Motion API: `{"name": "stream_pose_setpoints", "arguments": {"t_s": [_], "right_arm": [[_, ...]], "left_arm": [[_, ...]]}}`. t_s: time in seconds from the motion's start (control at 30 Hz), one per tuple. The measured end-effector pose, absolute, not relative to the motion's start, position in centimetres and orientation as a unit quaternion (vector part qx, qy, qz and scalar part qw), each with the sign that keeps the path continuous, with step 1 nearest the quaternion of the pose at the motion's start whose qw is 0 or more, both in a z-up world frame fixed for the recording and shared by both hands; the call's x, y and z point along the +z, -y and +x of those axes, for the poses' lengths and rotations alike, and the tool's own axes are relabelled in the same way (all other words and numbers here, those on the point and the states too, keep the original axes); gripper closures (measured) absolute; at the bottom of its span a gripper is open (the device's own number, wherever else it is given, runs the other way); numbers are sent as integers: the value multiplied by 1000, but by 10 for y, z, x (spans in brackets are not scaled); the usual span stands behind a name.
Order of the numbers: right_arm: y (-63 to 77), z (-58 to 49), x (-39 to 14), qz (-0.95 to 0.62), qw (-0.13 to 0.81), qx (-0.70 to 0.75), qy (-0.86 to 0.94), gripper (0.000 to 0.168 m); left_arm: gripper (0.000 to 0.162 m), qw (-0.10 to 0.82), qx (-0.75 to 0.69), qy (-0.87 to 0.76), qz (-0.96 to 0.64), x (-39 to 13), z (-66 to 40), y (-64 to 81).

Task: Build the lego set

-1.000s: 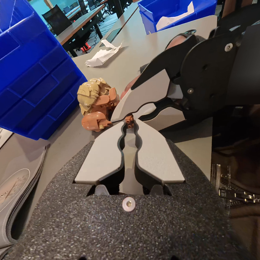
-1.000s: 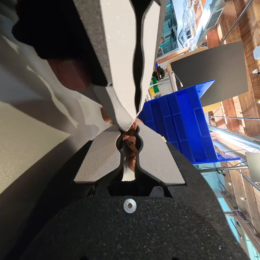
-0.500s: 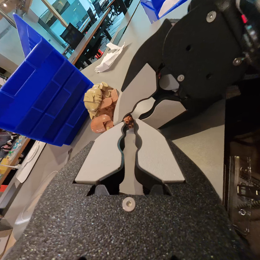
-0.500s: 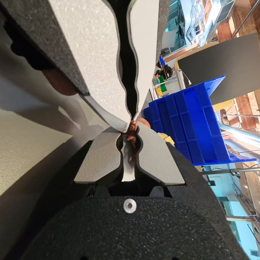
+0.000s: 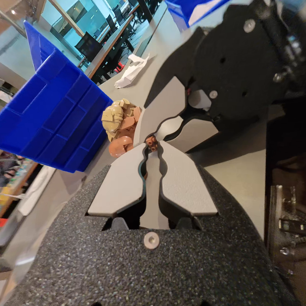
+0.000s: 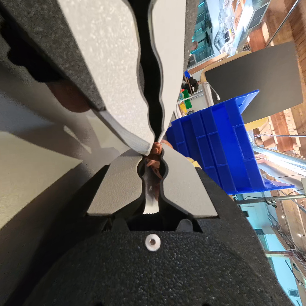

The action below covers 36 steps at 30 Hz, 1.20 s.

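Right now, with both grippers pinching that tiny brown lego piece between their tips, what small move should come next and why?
Probably press the tips gently together to seat the joint. The left gripper and right gripper both clamp the small reddish-brown studded lego piece tip to tip, apart from the tan and brown lego model on the grey table.

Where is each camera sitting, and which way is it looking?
Left wrist view: on the left tool, looking along its fingers across the grey table at the tan figure and blue bin; the right tool meets it.
Right wrist view: on the right tool, rolled sideways, facing the blue bin; the left tool reaches in from above.
Shared: the small brown piece pinched by both tools, and the bin.
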State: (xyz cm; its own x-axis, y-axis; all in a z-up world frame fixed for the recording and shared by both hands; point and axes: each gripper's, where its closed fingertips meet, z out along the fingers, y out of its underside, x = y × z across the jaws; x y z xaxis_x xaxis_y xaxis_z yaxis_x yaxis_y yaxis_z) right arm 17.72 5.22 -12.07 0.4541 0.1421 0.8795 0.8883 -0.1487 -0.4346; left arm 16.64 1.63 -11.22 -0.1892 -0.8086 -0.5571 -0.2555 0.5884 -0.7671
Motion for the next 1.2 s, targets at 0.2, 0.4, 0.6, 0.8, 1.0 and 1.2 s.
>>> {"name": "stream_pose_setpoints", "arguments": {"t_s": [0.2,0.4,0.6,0.8,1.0,1.2], "right_arm": [[-52,176,-119,-656,528,-372,390,156],[-52,176,-118,-654,529,-375,390,156],[-52,175,-120,-654,527,-375,394,156],[-52,175,-120,-655,524,-377,393,156],[-52,175,-120,-654,523,-378,395,156],[-53,174,-120,-653,522,-378,398,156]], "left_arm": [[162,520,-334,-687,-384,-95,161,-14],[159,504,-335,-688,-401,-100,162,-15],[157,506,-331,-688,-401,-102,163,-14],[157,504,-327,-691,-401,-103,165,-13],[154,500,-329,-691,-406,-103,166,-14],[155,495,-330,-692,-409,-105,166,-14]]}}
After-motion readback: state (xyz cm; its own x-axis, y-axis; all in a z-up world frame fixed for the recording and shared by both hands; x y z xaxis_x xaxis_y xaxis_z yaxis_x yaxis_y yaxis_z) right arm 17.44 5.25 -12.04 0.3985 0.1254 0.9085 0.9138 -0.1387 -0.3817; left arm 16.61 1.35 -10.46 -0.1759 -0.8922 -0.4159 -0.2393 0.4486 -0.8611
